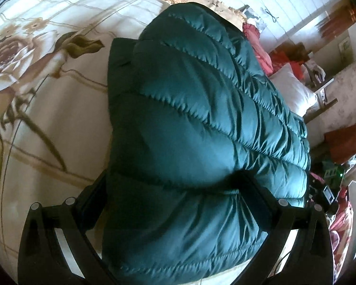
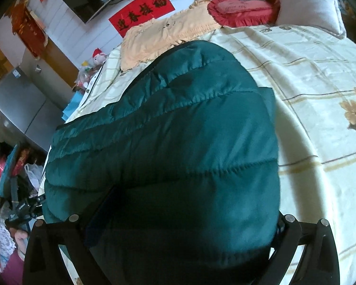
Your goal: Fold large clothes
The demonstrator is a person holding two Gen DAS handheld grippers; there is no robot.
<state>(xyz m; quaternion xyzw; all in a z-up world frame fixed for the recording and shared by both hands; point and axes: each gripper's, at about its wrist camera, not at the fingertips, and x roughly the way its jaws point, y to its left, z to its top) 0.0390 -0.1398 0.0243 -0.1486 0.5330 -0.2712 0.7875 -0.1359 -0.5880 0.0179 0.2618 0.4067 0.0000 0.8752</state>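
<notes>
The jacket (image 1: 201, 118), a quilted teal down garment, is seen in the centre of both frames, lying on the bed (image 1: 47, 130) as a thick, doubled bundle. A darker under-layer is visible at its upper left edge in the left wrist view, so at least one fold is judged to be complete. No sleeve is seen hanging loose.

The left gripper (image 1: 175, 190) is clamped on the near end of the bundle, with padding bulging between the fingers. The right gripper (image 2: 178, 216) is likewise closed on the thick near edge, in the lower centre of its frame.

The stage is judged as late: the bundle is compact and held at both near corners. What is left is probably a final fold or a set-down and smoothing. The underside is hidden, so tucked sleeves cannot be confirmed.
</notes>
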